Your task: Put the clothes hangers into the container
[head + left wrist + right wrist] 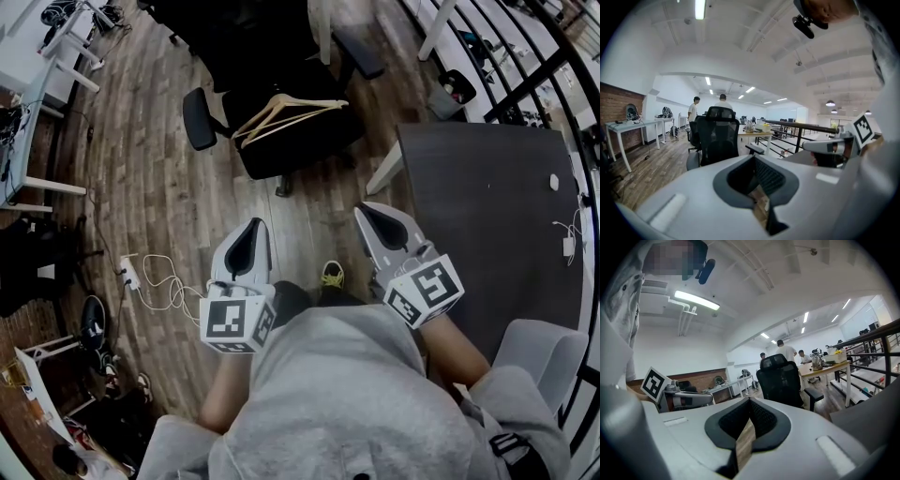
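Observation:
Several wooden clothes hangers (286, 114) lie in a loose pile on the seat of a black office chair (281, 141), ahead of me. Both grippers are held in front of my body, well short of the chair. My left gripper (249, 230) is shut and holds nothing. My right gripper (371, 214) is also shut and empty. In the left gripper view its jaws (758, 177) point at the chair back (717, 136). The right gripper (746, 423) faces the same chair (780, 378). No container shows in any view.
A dark table (487, 216) stands at the right, with a white leg (384, 169) near the chair. A power strip and white cables (155, 281) lie on the wooden floor at the left. White desks (37, 103) line the far left. People (708, 107) stand at desks far off.

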Action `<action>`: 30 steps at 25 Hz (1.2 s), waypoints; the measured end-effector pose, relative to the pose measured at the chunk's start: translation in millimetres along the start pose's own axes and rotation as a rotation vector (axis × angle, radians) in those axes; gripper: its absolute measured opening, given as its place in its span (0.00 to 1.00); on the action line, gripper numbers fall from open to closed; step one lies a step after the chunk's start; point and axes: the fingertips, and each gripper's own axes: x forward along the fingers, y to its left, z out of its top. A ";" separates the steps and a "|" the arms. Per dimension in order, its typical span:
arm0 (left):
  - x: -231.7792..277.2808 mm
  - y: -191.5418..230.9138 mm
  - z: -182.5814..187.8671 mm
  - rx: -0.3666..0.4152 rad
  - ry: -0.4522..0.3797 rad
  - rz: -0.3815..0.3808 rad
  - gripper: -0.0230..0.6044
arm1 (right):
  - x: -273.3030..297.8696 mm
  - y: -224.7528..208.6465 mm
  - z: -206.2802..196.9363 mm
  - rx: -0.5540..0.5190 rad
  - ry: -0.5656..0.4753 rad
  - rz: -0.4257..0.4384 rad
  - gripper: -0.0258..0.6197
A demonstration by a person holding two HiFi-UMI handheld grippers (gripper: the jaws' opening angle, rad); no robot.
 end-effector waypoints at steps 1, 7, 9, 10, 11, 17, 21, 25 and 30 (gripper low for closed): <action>0.8 -2.1 1.8 0.001 -0.003 0.001 0.06 | -1.8 -2.3 0.3 0.000 -0.002 0.000 0.04; -0.3 -10.8 7.0 0.014 -0.014 0.002 0.06 | -8.3 -7.9 5.0 0.006 -0.026 -0.008 0.04; -1.2 -13.9 7.5 0.013 -0.018 0.004 0.06 | -10.4 -7.9 5.7 0.008 -0.032 -0.006 0.04; -1.5 -15.4 8.4 0.014 -0.021 0.004 0.06 | -11.3 -7.7 6.3 0.007 -0.034 -0.004 0.04; -1.9 -16.8 9.6 0.015 -0.024 0.003 0.06 | -12.0 -7.5 6.9 0.006 -0.036 -0.003 0.04; -1.4 -24.7 13.8 0.029 -0.026 -0.019 0.06 | -16.2 -8.7 10.8 -0.001 -0.048 -0.005 0.04; -0.1 -29.0 15.6 0.041 -0.035 -0.032 0.06 | -18.4 -15.0 12.3 0.005 -0.068 -0.021 0.04; 7.3 -26.0 15.6 0.044 -0.045 -0.042 0.06 | -10.8 -20.8 14.2 -0.003 -0.082 -0.032 0.04; 21.3 -19.8 15.5 0.033 -0.038 -0.054 0.06 | 3.2 -27.6 19.6 -0.002 -0.083 -0.040 0.04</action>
